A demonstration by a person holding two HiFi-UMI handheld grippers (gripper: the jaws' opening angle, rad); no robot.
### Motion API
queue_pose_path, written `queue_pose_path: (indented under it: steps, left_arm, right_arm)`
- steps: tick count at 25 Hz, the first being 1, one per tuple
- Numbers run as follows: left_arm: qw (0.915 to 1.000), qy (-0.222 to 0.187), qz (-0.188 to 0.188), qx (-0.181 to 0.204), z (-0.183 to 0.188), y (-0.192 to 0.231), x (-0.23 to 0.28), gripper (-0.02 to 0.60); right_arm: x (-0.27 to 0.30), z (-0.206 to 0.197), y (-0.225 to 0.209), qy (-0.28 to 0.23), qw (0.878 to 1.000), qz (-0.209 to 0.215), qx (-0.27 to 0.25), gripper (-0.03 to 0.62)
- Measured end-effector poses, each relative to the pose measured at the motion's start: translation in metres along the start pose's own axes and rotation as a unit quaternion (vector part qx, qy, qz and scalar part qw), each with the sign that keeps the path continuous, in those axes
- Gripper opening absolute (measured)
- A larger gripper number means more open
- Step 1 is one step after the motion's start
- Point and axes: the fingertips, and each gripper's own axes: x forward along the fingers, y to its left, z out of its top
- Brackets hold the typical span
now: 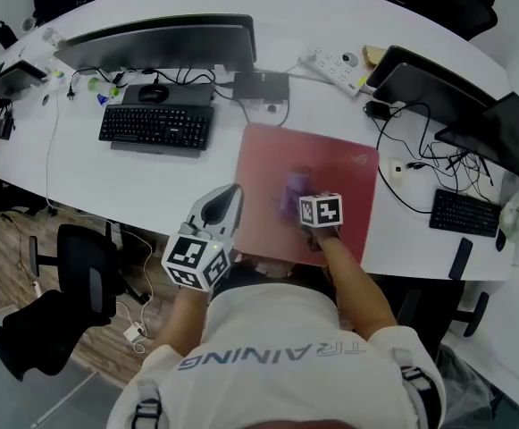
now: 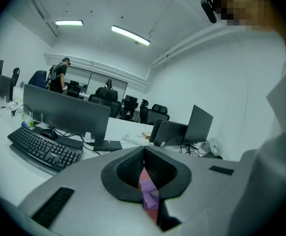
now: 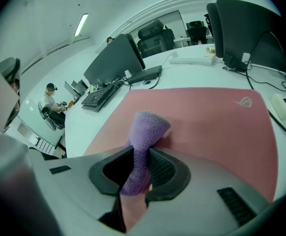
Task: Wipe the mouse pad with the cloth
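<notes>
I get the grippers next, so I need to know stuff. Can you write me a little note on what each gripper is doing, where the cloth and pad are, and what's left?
Left gripper: jaws together, holding nothing, off the left edge of the mouse pad.
Right gripper: shut on the purple cloth, above the pad's near middle.
Things: the pink pad lies flat on the white desk; the cloth's free end seems to touch it.
Done: cloth picked up and brought to the pad. How much is wiped cannot be told.
Left: probably sweep the cloth across the whole pad.
</notes>
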Motion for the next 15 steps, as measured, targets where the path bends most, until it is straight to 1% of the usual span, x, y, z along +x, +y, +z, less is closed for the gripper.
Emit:
queue_pose_path:
  steps: [7,15]
  left_arm:
    - [0.9999,-0.001,-0.013,0.000,-0.006,-0.049,0.024,0.031]
    - [0.9998,-0.009,-0.017,-0.002,-0.010,-0.093,0.040,0.031]
  right_arm:
    - [-0.033,-0.014,-0.055,-0.004,1.000,-0.015,0.011,0.097]
    - [-0.071,-0.031,-0.108,-0.011,0.999,-0.032,0.021,0.097]
